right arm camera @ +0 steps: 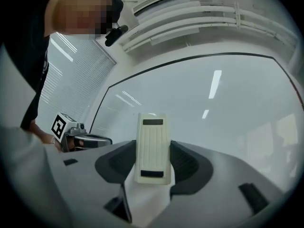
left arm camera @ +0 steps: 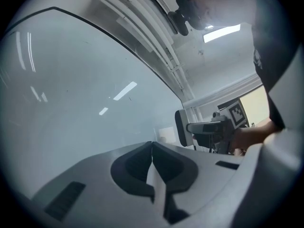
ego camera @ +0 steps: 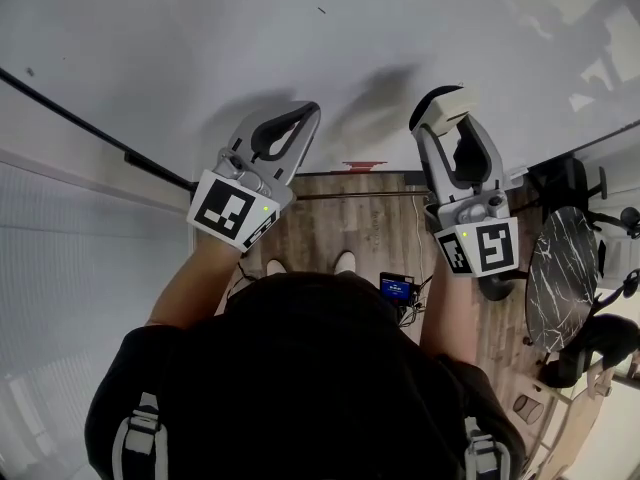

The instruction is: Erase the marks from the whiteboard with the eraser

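Note:
The whiteboard [ego camera: 300, 28] fills the top of the head view and looks nearly clean, with only a tiny dark speck [ego camera: 321, 10]. My right gripper [ego camera: 447, 105] is shut on a cream eraser [right arm camera: 152, 147], whose end [ego camera: 450, 103] is at the board. In the left gripper view the eraser [left arm camera: 181, 128] stands out from the right gripper beside the board [left arm camera: 71, 103]. My left gripper [ego camera: 305, 113] is shut with nothing between its jaws, its tips close to the board. The board [right arm camera: 213, 108] spans the right gripper view, where the left gripper's body shows at the left.
A wooden floor [ego camera: 330, 218] lies below the board's lower edge. A round dark marble-top table [ego camera: 560, 273] and a black chair [ego camera: 575, 183] stand at the right. A small blue device [ego camera: 396, 289] sits on the floor by the person's feet. Blinds [right arm camera: 80, 80] hang left of the board.

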The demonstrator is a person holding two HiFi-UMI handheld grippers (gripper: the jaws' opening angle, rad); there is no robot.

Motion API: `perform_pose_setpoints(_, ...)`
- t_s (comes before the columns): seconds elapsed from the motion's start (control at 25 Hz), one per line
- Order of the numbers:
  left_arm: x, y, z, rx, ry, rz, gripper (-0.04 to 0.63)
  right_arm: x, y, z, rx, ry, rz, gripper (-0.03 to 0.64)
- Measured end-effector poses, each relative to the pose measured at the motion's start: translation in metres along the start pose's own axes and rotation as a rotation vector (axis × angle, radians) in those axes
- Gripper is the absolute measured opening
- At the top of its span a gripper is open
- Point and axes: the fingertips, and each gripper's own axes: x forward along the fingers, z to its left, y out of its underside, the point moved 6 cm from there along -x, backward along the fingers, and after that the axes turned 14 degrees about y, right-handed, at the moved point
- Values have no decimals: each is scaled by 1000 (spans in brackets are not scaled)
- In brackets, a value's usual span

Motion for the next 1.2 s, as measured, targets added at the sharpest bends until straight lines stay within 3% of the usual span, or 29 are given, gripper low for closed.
perform_pose_setpoints(0.44,8,6,-17,-34,67,49,5,-6,23,13,82,-124,84,222)
perform_pose_setpoints(0.72,-23,57,-33,-86,61,86,5,-20,78,56,111,-194,153,222)
perform_pose_setpoints(1.2,-43,82,-49,-132,81,115,5,-31,103,81,140,-230,187,221)
